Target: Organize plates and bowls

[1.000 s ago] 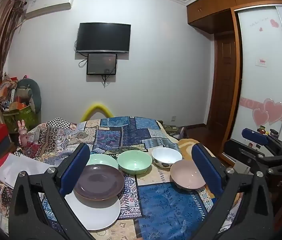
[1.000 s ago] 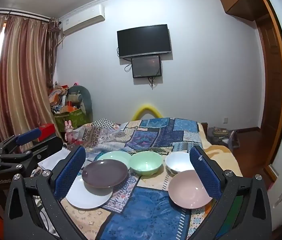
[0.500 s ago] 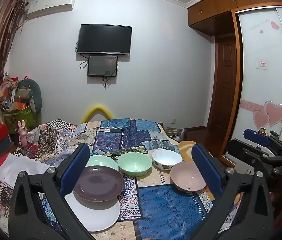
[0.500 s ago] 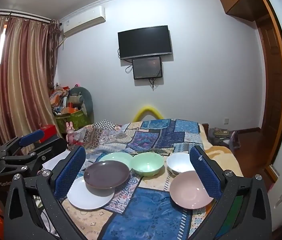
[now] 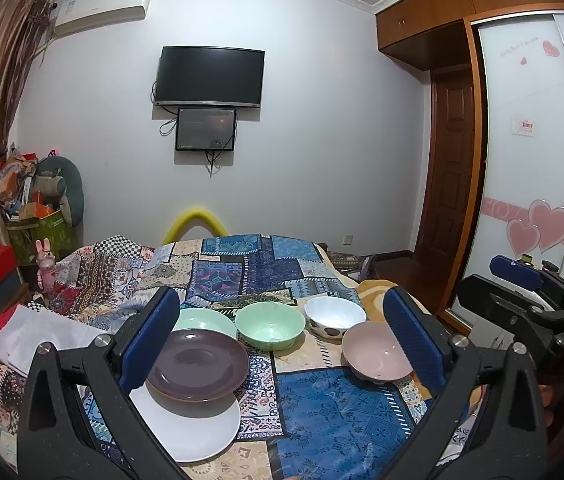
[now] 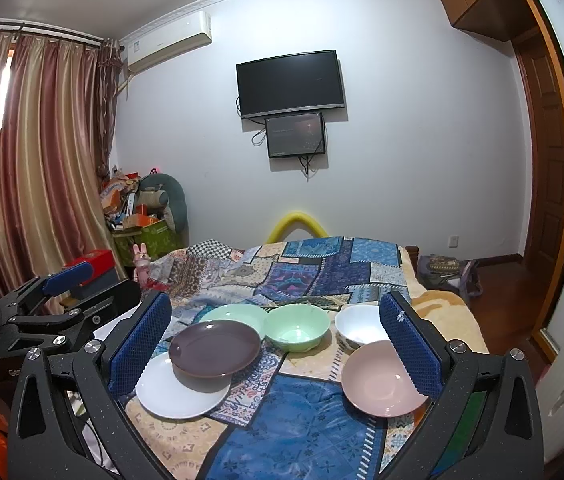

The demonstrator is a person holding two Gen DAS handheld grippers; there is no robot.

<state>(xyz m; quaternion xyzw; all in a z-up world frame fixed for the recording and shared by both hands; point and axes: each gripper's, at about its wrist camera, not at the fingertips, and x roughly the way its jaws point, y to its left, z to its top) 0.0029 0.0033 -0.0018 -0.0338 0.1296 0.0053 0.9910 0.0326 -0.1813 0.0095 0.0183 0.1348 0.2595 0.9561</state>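
On the patchwork bedspread (image 5: 321, 408) lie a white plate (image 5: 194, 432), a dark purple plate (image 5: 198, 364) overlapping it, a pale green plate (image 5: 206, 320), a green bowl (image 5: 270, 326), a white bowl (image 5: 333, 316) and a pink bowl (image 5: 373, 356). The same dishes show in the right wrist view: white plate (image 6: 178, 394), purple plate (image 6: 214, 348), green bowl (image 6: 295, 326), pink bowl (image 6: 379, 378). My left gripper (image 5: 282, 338) is open and empty, held above the dishes. My right gripper (image 6: 276, 340) is open and empty too.
The right gripper's body (image 5: 529, 312) shows at the right of the left wrist view; the left gripper's body (image 6: 42, 316) shows at the left of the right wrist view. White cloth (image 5: 42, 332) lies at the bed's left edge. A wardrobe (image 5: 521, 160) stands to the right.
Both views have shifted only slightly; the dishes have not moved and both grippers remain open.
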